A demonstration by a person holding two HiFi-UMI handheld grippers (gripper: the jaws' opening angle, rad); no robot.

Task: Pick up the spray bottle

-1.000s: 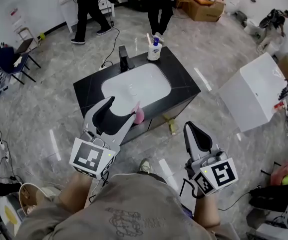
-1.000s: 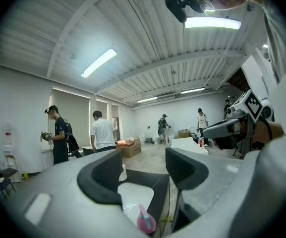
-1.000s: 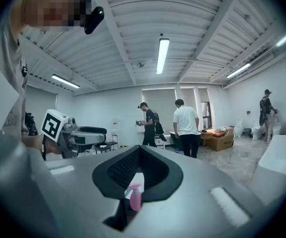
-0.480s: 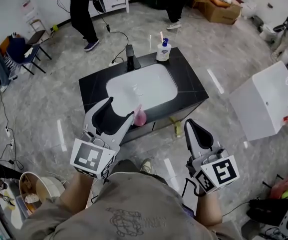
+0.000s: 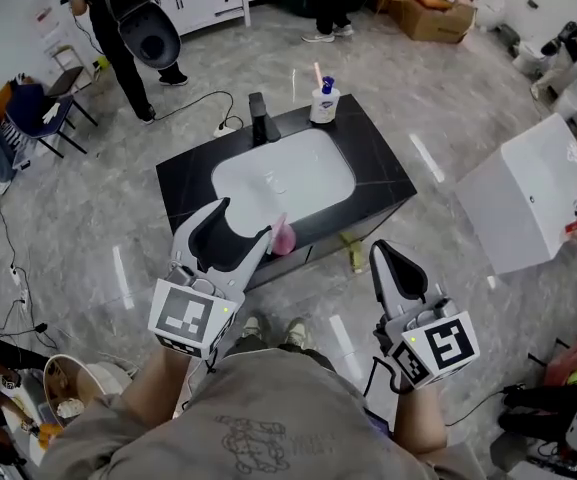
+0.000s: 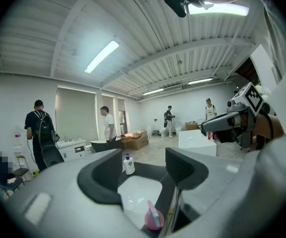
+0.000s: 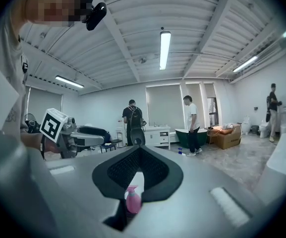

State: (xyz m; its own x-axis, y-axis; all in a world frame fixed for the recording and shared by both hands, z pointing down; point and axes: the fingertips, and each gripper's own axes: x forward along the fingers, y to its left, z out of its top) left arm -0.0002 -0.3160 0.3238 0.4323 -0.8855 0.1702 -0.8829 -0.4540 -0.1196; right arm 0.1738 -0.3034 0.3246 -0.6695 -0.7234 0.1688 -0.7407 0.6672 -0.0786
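Observation:
A pink spray bottle (image 5: 281, 235) stands upright at the near edge of a black counter (image 5: 378, 168) with a white basin (image 5: 283, 173). My left gripper (image 5: 245, 216) is open and hovers just left of the bottle, above the counter's near edge. In the left gripper view the bottle (image 6: 153, 219) shows low between the spread jaws of the left gripper (image 6: 143, 170), not touching them. My right gripper (image 5: 383, 251) is shut and empty, off the counter's near right corner. The right gripper view shows the bottle (image 7: 132, 202) through the slit under the right gripper (image 7: 139, 157).
A black faucet (image 5: 259, 118) and a white soap bottle (image 5: 324, 101) stand at the counter's far edge. A white tub (image 5: 528, 193) lies to the right, and a yellow-green bottle (image 5: 354, 255) on the floor by the counter. A person with a backpack (image 5: 118, 18) walks at far left; cables cross the floor.
Both grippers and the pink bottle keep about the same places. The people at the back have shifted, and the person with the backpack now stands at the top left.

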